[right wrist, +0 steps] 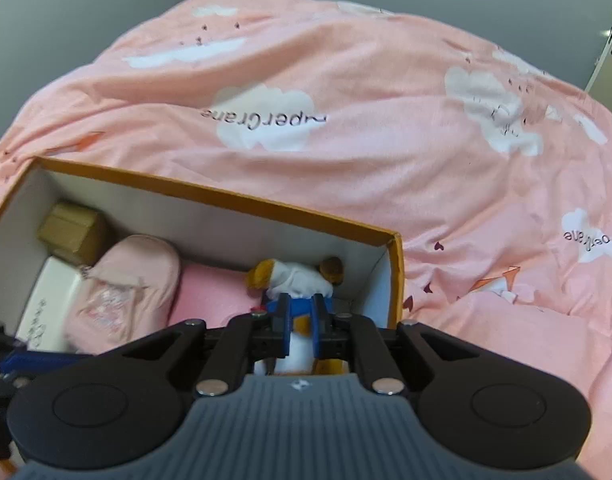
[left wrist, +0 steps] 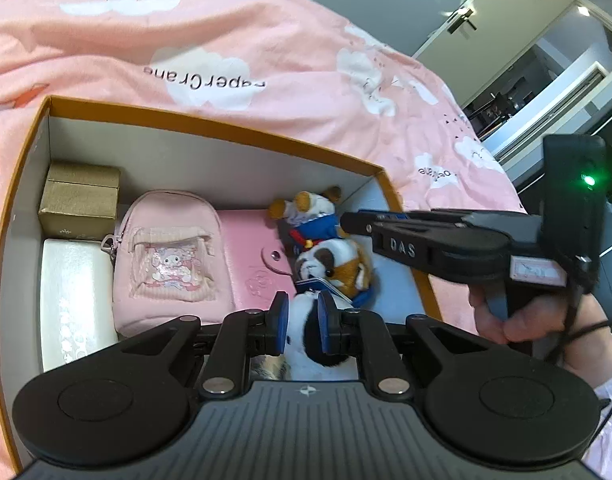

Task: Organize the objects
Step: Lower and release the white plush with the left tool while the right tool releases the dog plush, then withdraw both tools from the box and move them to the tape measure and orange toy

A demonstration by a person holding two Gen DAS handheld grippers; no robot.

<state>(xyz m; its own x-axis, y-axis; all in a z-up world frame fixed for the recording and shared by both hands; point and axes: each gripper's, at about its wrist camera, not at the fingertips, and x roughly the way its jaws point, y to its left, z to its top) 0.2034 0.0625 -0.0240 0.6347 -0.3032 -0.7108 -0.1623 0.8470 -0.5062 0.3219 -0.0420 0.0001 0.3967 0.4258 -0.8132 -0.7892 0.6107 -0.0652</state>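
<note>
Left wrist view showed the left gripper [left wrist: 302, 322] clamped on a black-and-white plush [left wrist: 306, 344] at the near edge of the orange-rimmed box [left wrist: 210, 128]. Right gripper [right wrist: 300, 322] had its jaws nearly closed around a blue-clad plush dog [right wrist: 296, 280] in the box's far right corner, beside the pink pouch [left wrist: 170, 256].
</note>
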